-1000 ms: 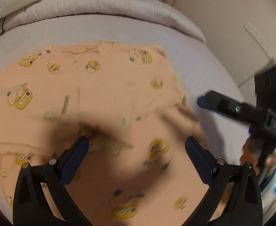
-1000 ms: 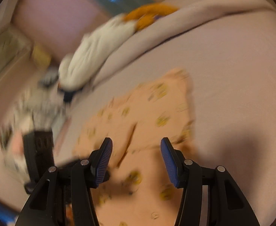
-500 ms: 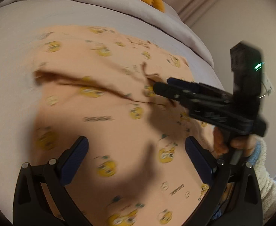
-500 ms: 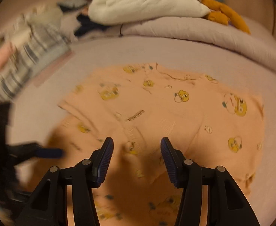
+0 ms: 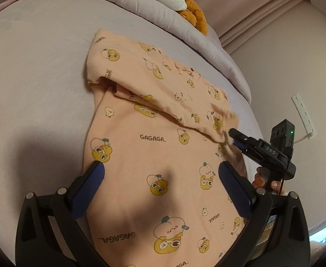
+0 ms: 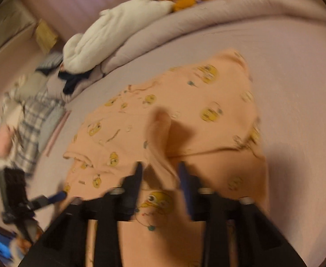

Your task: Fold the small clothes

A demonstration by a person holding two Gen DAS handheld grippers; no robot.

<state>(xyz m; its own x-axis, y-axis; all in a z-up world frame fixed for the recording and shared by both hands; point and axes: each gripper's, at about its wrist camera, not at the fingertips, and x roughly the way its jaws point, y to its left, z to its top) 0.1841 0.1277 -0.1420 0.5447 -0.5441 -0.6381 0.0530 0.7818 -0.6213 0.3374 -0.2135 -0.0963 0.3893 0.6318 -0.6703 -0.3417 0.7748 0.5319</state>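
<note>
A peach child's shirt with yellow cartoon prints and "GAGAGA" text lies on the lilac bed, its far part folded over toward me. My left gripper is open and empty, hovering over the shirt's near part. My right gripper grips a raised fold of the shirt between its narrowed fingers; the view is blurred. In the left wrist view the right gripper pinches the folded flap's right corner.
A rolled lilac duvet with a white and orange plush toy lies at the bed's far side. Plaid clothes are piled at the left. A wall with a socket strip stands to the right.
The right gripper has narrowed and taken hold of the shirt's flap at its right corner, lifting a fold. The left gripper has swung left and stays open above the shirt.
</note>
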